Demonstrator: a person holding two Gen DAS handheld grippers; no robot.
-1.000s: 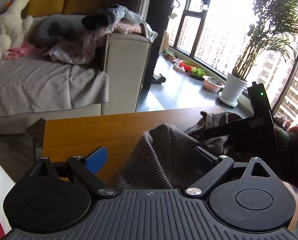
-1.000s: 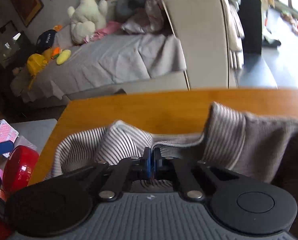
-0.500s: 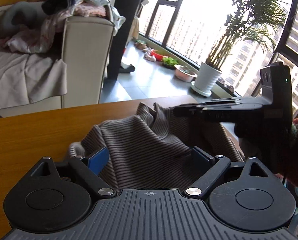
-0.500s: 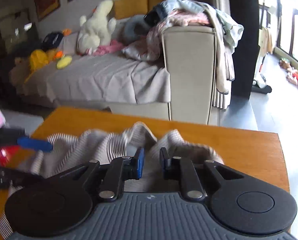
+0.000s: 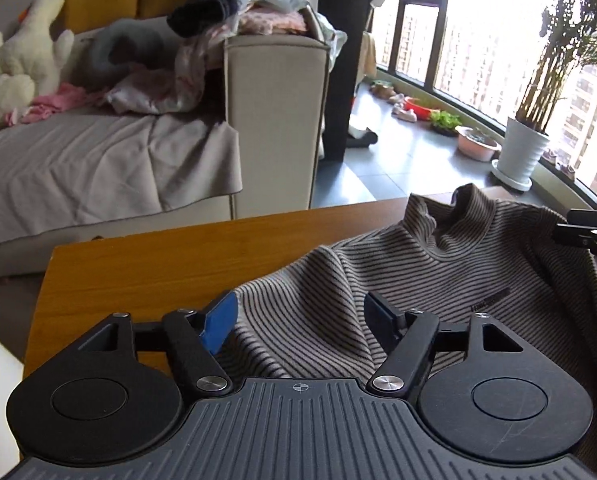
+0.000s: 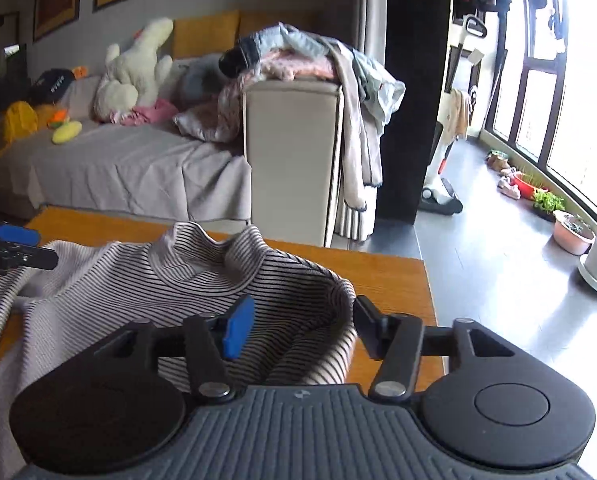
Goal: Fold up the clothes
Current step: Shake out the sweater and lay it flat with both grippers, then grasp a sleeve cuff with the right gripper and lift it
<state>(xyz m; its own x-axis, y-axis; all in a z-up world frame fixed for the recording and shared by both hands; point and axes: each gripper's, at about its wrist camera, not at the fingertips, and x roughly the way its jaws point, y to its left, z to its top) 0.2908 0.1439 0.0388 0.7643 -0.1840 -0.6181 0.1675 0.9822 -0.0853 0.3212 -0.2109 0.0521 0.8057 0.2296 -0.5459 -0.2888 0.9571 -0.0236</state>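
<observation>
A brown striped turtleneck sweater (image 5: 438, 272) lies spread on the wooden table (image 5: 146, 264), collar toward the far edge. My left gripper (image 5: 302, 316) is open, its blue-padded fingers straddling the sweater's left shoulder area without pinching it. In the right wrist view the same sweater (image 6: 202, 276) shows its collar and right shoulder. My right gripper (image 6: 298, 322) is open over the folded right edge of the sweater. The right gripper's tips (image 5: 590, 228) appear at the right edge of the left wrist view; the left gripper's tips (image 6: 14, 240) appear at far left of the right wrist view.
Beyond the table (image 6: 390, 276) stands a grey sofa (image 5: 98, 168) with plush toys (image 6: 134, 68) and a pile of clothes (image 6: 298, 60) on its armrest. A potted plant (image 5: 522, 156) and bowls sit by the window. A vacuum (image 6: 442, 184) stands on the tiled floor.
My right gripper went from shut on the sweater to open, releasing it. The sweater, bunched before, now lies spread out. Both grippers moved apart toward its shoulders.
</observation>
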